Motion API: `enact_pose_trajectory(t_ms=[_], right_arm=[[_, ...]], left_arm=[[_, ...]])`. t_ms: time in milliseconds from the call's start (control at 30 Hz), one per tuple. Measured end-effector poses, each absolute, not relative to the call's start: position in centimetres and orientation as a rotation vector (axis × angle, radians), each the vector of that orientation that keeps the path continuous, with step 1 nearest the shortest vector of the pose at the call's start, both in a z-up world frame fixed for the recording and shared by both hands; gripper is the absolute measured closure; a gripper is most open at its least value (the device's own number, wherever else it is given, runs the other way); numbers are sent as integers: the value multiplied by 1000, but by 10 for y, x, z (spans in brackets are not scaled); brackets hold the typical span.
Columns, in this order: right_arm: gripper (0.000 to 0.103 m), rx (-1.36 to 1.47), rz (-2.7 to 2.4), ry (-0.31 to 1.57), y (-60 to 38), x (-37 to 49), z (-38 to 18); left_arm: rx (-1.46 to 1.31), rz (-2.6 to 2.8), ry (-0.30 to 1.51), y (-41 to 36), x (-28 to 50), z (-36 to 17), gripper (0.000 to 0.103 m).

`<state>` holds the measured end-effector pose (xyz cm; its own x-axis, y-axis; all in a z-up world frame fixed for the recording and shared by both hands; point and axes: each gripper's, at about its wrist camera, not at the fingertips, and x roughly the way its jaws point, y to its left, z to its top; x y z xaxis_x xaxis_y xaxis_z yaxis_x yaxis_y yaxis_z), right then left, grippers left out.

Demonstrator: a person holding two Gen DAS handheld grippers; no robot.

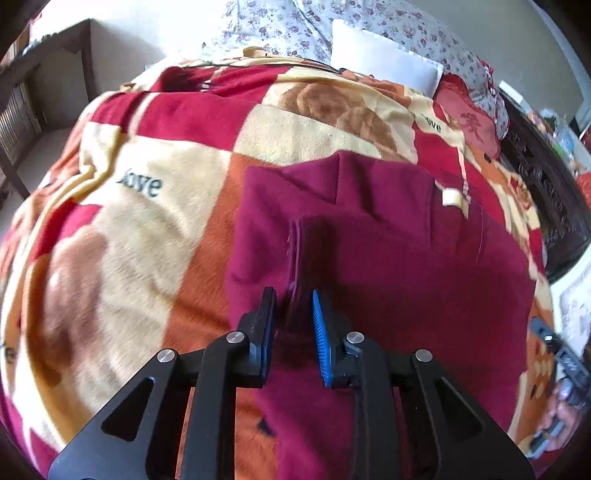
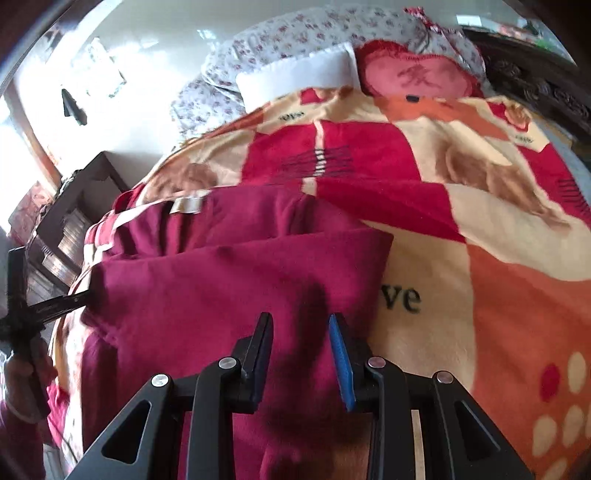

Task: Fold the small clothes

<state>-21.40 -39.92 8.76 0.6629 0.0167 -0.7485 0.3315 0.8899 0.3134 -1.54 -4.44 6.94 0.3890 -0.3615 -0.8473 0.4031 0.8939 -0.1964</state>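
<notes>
A maroon garment lies on a red, cream and orange blanket on a bed, with a pale label near its far edge. My left gripper has a raised ridge of the maroon cloth standing between its jaws, which are a little apart. In the right wrist view the garment lies partly folded, one layer over another. My right gripper is open just above the cloth and holds nothing. The right gripper also shows at the left wrist view's right edge.
A white pillow and a floral quilt lie at the head of the bed. A red cushion is next to the pillow. A dark wooden headboard stands on the right. A dark wooden table stands beside the bed.
</notes>
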Motion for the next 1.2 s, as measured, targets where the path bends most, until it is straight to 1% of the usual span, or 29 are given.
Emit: enact_pose_trajectory(t_ms=[100, 233, 333, 567, 667, 700, 733, 967, 1067, 1100, 1133, 1167, 1200], right_arm=[[73, 414, -137, 857, -377, -234, 89], [73, 339, -165, 938, -361, -235, 65], [73, 374, -201, 930, -368, -241, 56], [71, 430, -172, 858, -360, -279, 94], [65, 465, -141, 857, -352, -299, 100], [62, 479, -128, 865, -348, -306, 98], [61, 485, -120, 872, -345, -308, 95], [61, 546, -144, 962, -333, -303, 50], [61, 570, -157, 917, -334, -299, 45], [72, 568, -164, 915, -334, -298, 45], [88, 556, -182, 924, -334, -297, 45], [94, 545, -190, 925, -335, -297, 47], [95, 538, -188, 917, -336, -299, 49]], left_arm=[[93, -469, 1045, -40, -31, 71, 84], [137, -450, 1016, -37, -51, 73, 84], [130, -468, 1034, -33, -65, 73, 84], [114, -483, 1021, -16, -96, 84, 84], [115, -490, 1030, -10, -108, 84, 84], [115, -492, 1029, -7, -112, 83, 84], [116, -492, 1029, -5, -117, 83, 84], [83, -475, 1097, 15, -137, 67, 84], [80, -467, 1108, 25, -148, 64, 84], [78, -464, 1113, 28, -152, 63, 84], [74, -462, 1117, 31, -155, 63, 84], [70, -461, 1119, 35, -157, 63, 84], [68, -459, 1121, 38, -159, 63, 84]])
